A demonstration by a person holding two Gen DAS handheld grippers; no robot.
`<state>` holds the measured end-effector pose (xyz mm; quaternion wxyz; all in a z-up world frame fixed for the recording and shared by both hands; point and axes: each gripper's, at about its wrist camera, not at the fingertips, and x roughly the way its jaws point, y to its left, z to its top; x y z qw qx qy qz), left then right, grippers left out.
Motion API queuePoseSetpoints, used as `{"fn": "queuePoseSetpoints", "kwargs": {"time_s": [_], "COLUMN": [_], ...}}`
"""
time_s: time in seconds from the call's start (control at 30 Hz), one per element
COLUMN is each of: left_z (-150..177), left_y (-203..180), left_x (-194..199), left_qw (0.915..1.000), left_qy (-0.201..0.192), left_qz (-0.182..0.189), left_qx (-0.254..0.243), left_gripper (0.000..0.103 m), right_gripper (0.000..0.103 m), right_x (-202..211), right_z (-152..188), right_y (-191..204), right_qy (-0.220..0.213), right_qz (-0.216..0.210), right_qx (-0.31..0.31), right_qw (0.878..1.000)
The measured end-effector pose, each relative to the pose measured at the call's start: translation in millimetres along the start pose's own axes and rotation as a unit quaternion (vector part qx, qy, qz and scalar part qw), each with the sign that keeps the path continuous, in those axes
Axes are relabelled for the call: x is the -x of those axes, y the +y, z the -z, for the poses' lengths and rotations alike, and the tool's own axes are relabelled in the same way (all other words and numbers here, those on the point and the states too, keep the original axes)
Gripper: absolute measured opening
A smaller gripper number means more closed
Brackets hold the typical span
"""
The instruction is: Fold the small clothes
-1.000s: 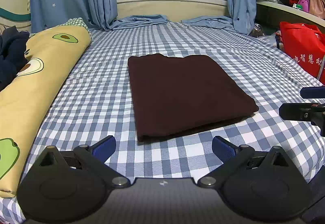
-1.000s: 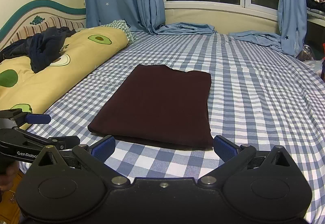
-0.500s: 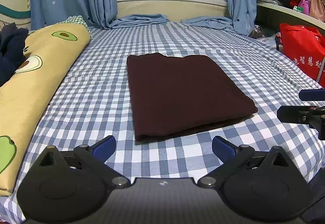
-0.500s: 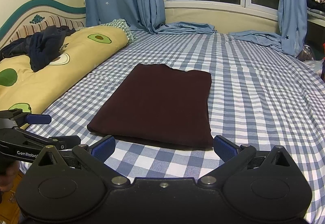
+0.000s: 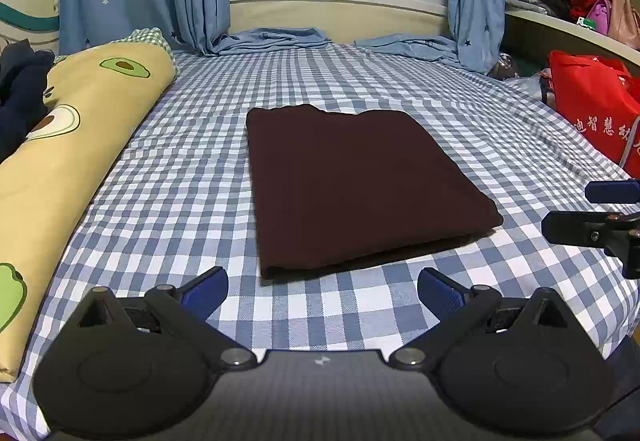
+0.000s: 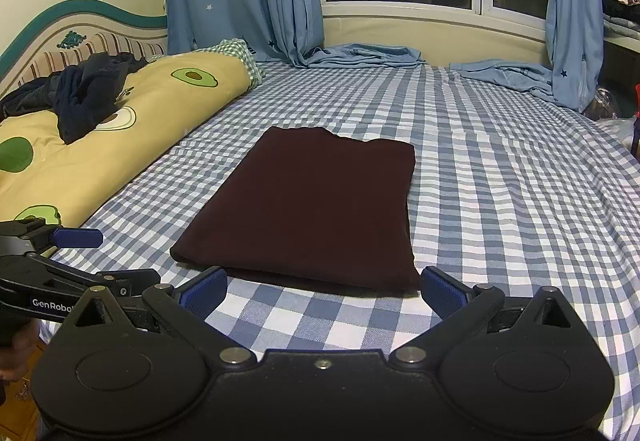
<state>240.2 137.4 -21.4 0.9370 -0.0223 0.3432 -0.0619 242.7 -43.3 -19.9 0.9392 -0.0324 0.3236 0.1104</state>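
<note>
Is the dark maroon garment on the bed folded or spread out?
Folded. The maroon garment lies as a neat rectangle on the checked sheet, with a doubled, layered near edge. Neither gripper touches it.

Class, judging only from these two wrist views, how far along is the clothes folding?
Done: the dark brown garment lies folded in a flat rectangle on the checked bedsheet. In hand: nothing; left gripper and right gripper have open, empty jaws. Possibly left: the crumpled navy clothing on the avocado-print quilt.
</note>
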Motion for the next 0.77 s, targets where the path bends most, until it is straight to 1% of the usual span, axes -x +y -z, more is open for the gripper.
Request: {"fn": "queuePoseSetpoints", "kwargs": {"time_s": [0.13,0.27,0.4,0.6,0.7,0.77], "left_z": [0,0,1,4,3,1], "left_y": [0,-1,-3,-11,-11,-10], "left_x": [1,0,0,6,9,9], "left_qw": [1.0000,0.9999,0.9999,0.9991,0.9990,0.9993], "left_qy": [-0.001,-0.001,0.000,-0.021,-0.027,-0.029], "left_qz": [0.002,-0.008,-0.005,-0.001,0.005,-0.003], "left_qx": [0.004,-0.008,-0.009,-0.035,-0.035,-0.025], "left_gripper": [0.102,0.102,0.102,0.102,0.102,0.102], "right_gripper": [0.102,0.102,0.102,0.102,0.102,0.102], "right_x": [-1,0,0,0,0,0], "right_z": [0,0,0,1,1,1], "right_y": [0,0,0,1,0,0], "right_qy": [0.000,-0.001,-0.001,0.001,0.001,0.001], "right_qz": [0.000,0.000,0.000,0.003,0.003,0.003], "right_qx": [0.000,0.001,0.002,0.002,0.002,0.002], "right_qw": [1.000,1.000,1.000,1.000,1.000,1.000]}}
